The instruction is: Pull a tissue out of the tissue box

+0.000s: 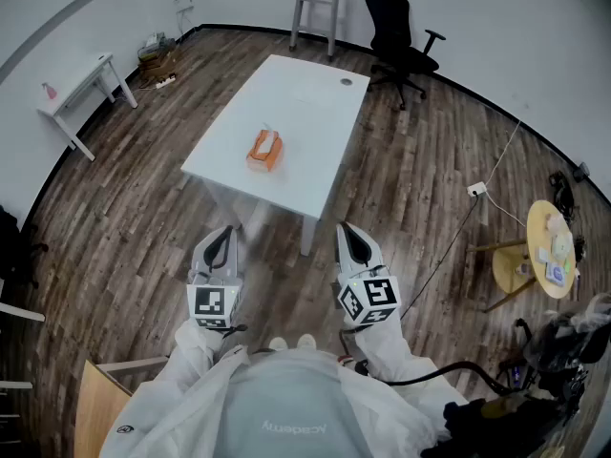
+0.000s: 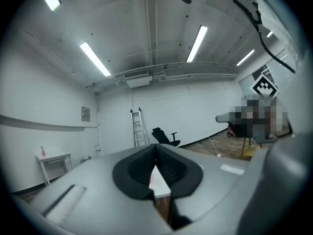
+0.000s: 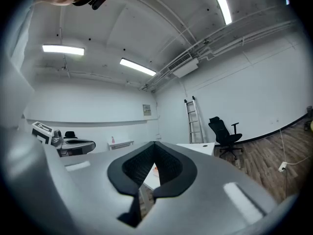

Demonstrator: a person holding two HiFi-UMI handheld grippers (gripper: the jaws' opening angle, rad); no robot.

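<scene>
Left gripper (image 1: 225,239) and right gripper (image 1: 347,237) sit side by side low in my head view, both pointing level toward the white table (image 1: 310,93), with white sleeves behind them. Both are clenched on nothing. The orange tissue box (image 1: 264,150) stands on the near half of that table, well apart from both grippers, with a white tissue poking out of its top slot. Bare wooden floor lies between the grippers and the table's near edge. A black office chair (image 1: 401,31) and a ladder (image 1: 316,3) stand beyond the table by the far wall, and a round yellow side table (image 1: 552,246) is off to the right.

From the left gripper view, I see the left gripper's (image 2: 156,147) black pads meeting at their tips with nothing between them. A sliver of the white table shows through the gap below the tips, and the ladder (image 2: 137,127) and the chair (image 2: 163,136) stand against the wall ahead.

From the right gripper view, the right gripper (image 3: 154,145) is likewise pressed tip to tip and empty. The ladder (image 3: 194,121) and the chair (image 3: 224,133) are to the right of it.
</scene>
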